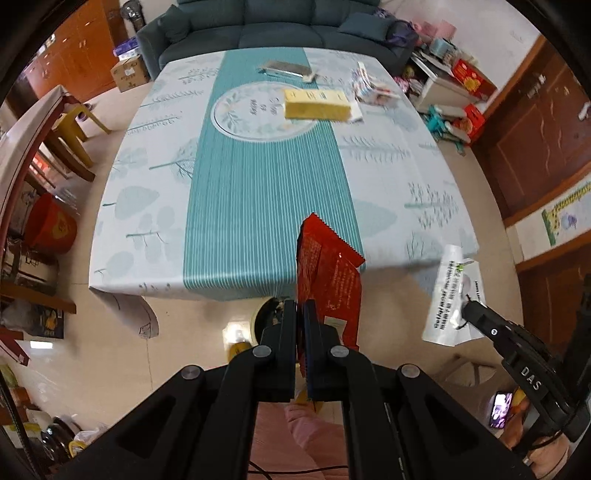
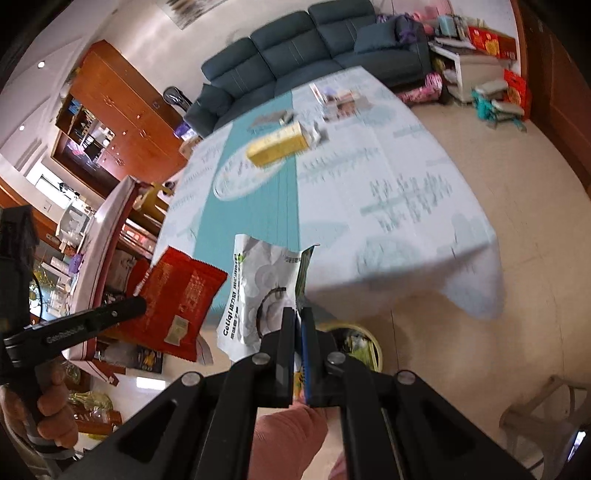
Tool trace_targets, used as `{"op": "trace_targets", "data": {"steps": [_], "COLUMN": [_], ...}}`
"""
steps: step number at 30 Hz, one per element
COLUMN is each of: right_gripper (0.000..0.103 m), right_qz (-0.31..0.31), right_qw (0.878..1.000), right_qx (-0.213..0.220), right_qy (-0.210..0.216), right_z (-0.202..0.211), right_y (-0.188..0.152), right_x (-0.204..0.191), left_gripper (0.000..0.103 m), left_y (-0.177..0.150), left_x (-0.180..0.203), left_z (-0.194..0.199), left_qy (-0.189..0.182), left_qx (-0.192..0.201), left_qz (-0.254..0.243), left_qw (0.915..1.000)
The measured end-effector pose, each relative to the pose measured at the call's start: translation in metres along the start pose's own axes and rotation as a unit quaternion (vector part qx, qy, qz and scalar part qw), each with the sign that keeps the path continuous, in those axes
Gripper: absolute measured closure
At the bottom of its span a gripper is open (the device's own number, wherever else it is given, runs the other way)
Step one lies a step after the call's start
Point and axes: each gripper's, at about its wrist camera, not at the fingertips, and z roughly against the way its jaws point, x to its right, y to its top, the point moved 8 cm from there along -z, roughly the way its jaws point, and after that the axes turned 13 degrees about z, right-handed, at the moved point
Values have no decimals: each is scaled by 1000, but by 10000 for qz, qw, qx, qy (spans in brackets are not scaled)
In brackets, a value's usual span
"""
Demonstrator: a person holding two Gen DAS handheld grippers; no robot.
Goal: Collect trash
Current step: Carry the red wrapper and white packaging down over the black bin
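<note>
Red foil caught the eye first: a red wrapper [image 1: 328, 280] stood pinched in the left tongs [image 1: 300, 310], whose jaws were pressed tight on its lower edge, holding it upright just off the near edge of the counter [image 1: 155, 177]. To its right, the right tongs [image 2: 300, 317] were likewise closed hard on a crumpled white wrapper [image 2: 258, 288] with dark printing, held beside the red one and apart from it. Both pieces hung over the pale tiled floor [image 1: 110, 354], above a round yellow-rimmed bin [image 2: 364, 345] partly hidden behind the jaws. Farther back on the teal-striped cloth lay a yellow box [image 1: 317, 105], some papers [image 1: 369, 86] near the far edge, and a dark sofa [image 1: 273, 33] beyond.
</note>
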Motion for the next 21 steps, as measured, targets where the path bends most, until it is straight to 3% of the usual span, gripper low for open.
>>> {"op": "trace_targets", "data": {"steps": [4, 10, 16, 21], "right_gripper": [100, 100, 100, 100], "right_qz": [-11, -199, -371, -580], "right_qw": [9998, 9981, 9944, 9905], "right_qx": [-203, -565, -896, -1144], "right_qy": [-17, -114, -412, -505], "right_z": [-11, -51, -117, -180], "right_y": [-22, -58, -103, -143], "right_x": [4, 12, 25, 37], "left_gripper": [102, 102, 101, 101], "left_y": [-13, -43, -81, -107], "left_x": [0, -8, -18, -26], "left_z": [-13, -61, -134, -204], "left_qy": [75, 244, 262, 324], "left_qx": [-80, -355, -640, -626], "left_qz": [-201, -486, -753, -1017], "left_qw": [9997, 9979, 9948, 9923]}}
